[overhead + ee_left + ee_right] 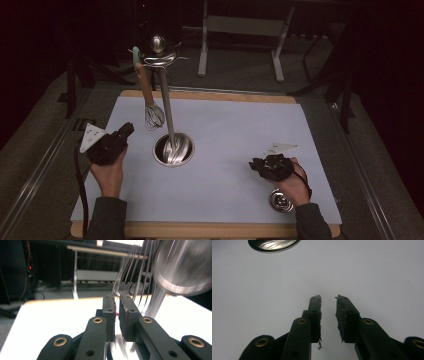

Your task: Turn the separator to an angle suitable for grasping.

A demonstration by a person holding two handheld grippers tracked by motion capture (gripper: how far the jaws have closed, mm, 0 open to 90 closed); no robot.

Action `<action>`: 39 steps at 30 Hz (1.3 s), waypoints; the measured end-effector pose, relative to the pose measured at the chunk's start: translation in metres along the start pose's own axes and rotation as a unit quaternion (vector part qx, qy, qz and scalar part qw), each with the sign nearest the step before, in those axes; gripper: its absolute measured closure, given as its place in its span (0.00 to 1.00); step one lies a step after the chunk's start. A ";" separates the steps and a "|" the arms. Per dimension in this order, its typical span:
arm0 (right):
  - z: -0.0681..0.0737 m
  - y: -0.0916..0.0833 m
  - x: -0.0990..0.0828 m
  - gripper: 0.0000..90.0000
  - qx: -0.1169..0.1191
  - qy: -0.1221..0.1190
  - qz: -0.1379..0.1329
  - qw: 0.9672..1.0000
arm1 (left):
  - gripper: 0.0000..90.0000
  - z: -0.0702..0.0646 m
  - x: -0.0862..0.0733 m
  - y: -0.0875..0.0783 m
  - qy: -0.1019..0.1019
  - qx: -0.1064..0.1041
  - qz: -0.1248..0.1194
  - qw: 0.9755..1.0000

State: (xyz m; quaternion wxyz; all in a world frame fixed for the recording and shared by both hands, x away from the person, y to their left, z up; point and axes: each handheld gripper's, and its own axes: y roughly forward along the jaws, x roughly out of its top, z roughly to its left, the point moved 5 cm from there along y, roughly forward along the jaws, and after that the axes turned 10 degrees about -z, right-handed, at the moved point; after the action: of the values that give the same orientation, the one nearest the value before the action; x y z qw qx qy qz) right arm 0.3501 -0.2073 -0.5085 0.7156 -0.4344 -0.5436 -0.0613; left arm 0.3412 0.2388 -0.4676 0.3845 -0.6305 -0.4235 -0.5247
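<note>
1. In the left gripper view the wires of the whisk (130,272) are streaked with blur just beyond the fingers, and the steel base (183,267) at the upper right is smeared and cut off by the frame edge.
2. In the high view the top of the stand (159,47) sits against a dark background, so its hooks are hard to make out.
3. A small round metal object (281,201) lies on the counter (235,125) near the front edge, partly covered by the person's right hand; what it is cannot be told.
4. The stand's round steel base (173,149) is dished like a shallow bowl; the upright pole rises from it, and whether anything lies in it cannot be told.
5. The whisk (150,95) hangs from the top of the stand, long axis nearly vertical, wooden handle up and wire head down, just above the counter behind the base.
6. The left gripper (125,131) sits left of the base and points toward the whisk's wire head; its fingers stand a narrow slit apart with nothing clamped between them.
7. The right gripper (256,165) rests low over the counter, right of the base; its fingers (315,315) are parted somewhat wider and grip nothing.
</note>
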 end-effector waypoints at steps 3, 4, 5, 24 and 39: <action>0.000 0.000 -0.001 0.80 -0.001 0.002 0.002 1.000 | 0.91 0.000 -0.018 -0.002 0.000 0.004 0.022 1.000; 0.000 0.000 -0.001 0.80 -0.001 0.002 0.002 1.000 | 0.91 0.000 -0.022 -0.002 0.002 0.003 0.028 1.000; 0.000 0.000 -0.001 0.80 -0.002 0.002 0.002 1.000 | 0.91 -0.001 -0.027 -0.002 0.002 0.002 0.036 0.999; -0.019 -0.010 -0.015 0.87 -0.041 0.018 0.020 0.999 | 0.82 -0.015 -0.098 0.000 0.014 -0.042 0.148 0.988; -0.057 -0.041 -0.054 1.00 -0.120 0.046 0.068 0.989 | 0.75 -0.014 -0.099 -0.001 0.010 -0.036 0.143 0.989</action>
State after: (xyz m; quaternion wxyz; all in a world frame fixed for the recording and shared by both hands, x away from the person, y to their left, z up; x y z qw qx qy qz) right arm 0.3472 -0.2922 -0.5322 0.6846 -0.5503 -0.4680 -0.0970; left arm 0.3265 0.2132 -0.5633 0.4371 -0.6928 -0.3058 -0.4853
